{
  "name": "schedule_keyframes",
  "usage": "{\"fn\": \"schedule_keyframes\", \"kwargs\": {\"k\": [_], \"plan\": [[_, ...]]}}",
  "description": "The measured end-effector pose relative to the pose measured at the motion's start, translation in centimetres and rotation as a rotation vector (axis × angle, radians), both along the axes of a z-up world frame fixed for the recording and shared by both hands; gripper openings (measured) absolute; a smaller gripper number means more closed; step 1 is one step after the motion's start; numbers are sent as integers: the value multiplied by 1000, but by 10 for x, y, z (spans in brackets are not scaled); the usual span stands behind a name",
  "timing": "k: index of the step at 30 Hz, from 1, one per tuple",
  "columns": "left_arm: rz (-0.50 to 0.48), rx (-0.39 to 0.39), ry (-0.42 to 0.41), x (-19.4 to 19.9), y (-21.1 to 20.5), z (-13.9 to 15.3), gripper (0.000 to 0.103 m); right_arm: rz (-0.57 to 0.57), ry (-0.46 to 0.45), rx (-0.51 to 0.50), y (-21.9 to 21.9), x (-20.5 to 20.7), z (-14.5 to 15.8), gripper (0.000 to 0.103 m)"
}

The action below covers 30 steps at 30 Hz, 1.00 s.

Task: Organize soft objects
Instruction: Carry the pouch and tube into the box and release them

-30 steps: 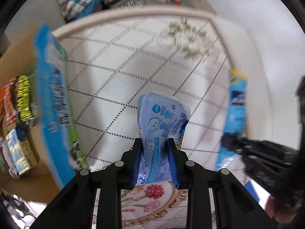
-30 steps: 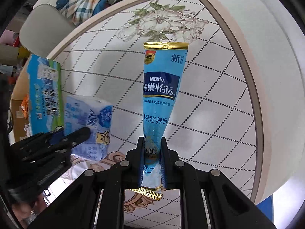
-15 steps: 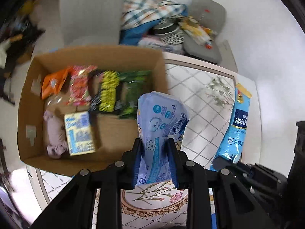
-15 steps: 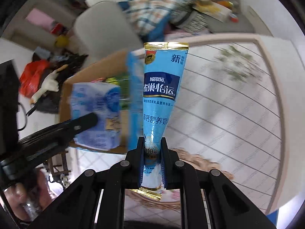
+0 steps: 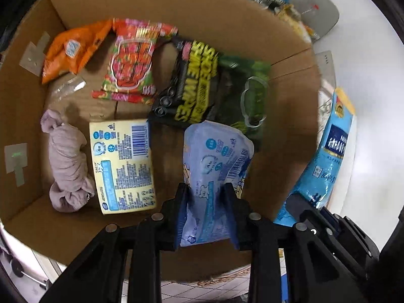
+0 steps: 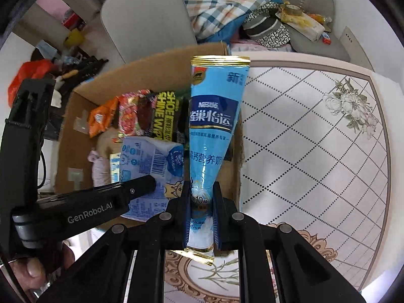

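My left gripper hangs over the inside of the open cardboard box. A pale blue tissue pack sits between its blue pads. The jaws are opening, though the pads still touch the pack. My right gripper is shut on the lower end of a blue milk-powder pouch, which stands upright over the box's right wall. In the left wrist view that pouch shows at the right. The right wrist view has the tissue pack to the pouch's left.
In the box lie an orange snack bag, a red snack bag, a black shoe-wipes pack, a green pack, a yellow tissue pack and a rolled mauve cloth. The patterned table lies right of the box.
Both grippers have carried their packs from above the patterned table to the cardboard box. The left one now hangs over the box's inside, with the box far closer.
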State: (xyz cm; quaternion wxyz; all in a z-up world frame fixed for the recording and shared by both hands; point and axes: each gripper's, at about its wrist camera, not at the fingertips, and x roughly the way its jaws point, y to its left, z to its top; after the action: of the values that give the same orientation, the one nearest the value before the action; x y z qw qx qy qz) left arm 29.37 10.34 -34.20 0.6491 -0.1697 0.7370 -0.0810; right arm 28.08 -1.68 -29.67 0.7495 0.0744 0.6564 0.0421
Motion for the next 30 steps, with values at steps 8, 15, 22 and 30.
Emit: {"fn": "schedule_keyframes", "kwargs": {"k": [8,15,22,30], "plan": [[-51,45,-3,-7,-2,2,46,34,12,-48,7,1,-13,29],[-64,113,-106,-9,8,39,78,8,7,-36,-3,-6,7,44],[-54,218,-254,-21,32,87,99,3,-3,-39,-4,-18,25,53],[-34,313,-352,-41,46,103,101,32,-27,-64,11,-35,42,85]]}}
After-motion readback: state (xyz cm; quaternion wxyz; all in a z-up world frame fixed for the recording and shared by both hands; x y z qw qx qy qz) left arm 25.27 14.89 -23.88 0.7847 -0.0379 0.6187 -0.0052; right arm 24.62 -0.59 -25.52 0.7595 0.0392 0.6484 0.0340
